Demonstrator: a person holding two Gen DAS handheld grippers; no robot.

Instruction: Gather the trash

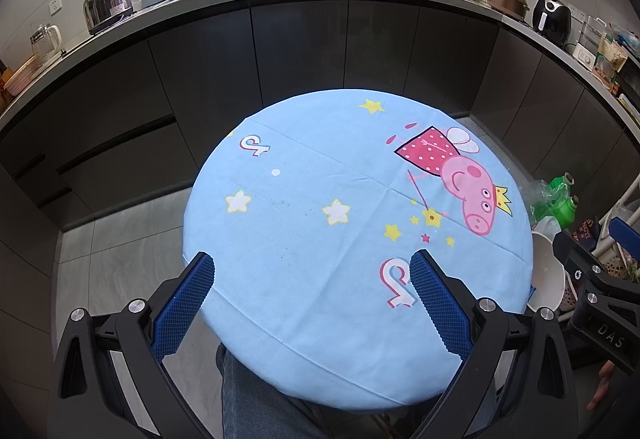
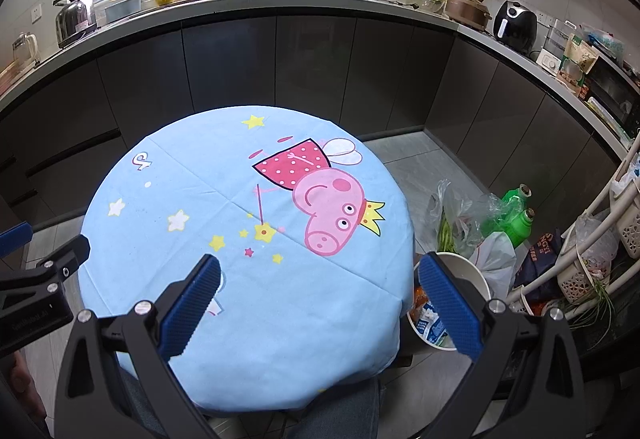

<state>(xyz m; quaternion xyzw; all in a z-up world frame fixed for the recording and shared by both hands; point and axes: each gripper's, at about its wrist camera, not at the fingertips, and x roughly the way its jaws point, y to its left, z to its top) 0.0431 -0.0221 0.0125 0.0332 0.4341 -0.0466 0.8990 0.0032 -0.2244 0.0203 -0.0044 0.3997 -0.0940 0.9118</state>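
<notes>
**Both grippers idle above a bare table; trash sits in the bin on the floor**

Left wrist view. The left gripper (image 1: 312, 281) hangs over the near edge of the round table (image 1: 304, 175), whose blue cartoon cloth carries no loose object. Its jaws stand wide apart, with only cloth visible between the blue pads (image 1: 436, 303); they hold nothing and touch nothing. The raised, level pose reads as a rest or survey position, probably because nothing remains on the table to pick. At the right margin part of the right gripper (image 1: 596, 279) shows above a white bin (image 1: 548, 279) standing on the floor beside the table.

Right wrist view. The right gripper (image 2: 320, 289) hovers over the table's (image 2: 200, 199) right side, one finger above the cloth and the other above the bin (image 2: 476, 275). Its jaws are likewise spread fully and empty. Inside the bin lie crumpled wrappers (image 2: 428, 319), one blue-and-white, one orange: the collected trash. The bin's placement just beside the table edge presumably shortens each drop. Behind it, plastic bags (image 2: 460, 215) and two green bottles (image 2: 516, 215) stand on the floor; whether these count as trash cannot be told. The left gripper (image 2: 44, 271) enters at the left margin.
</notes>
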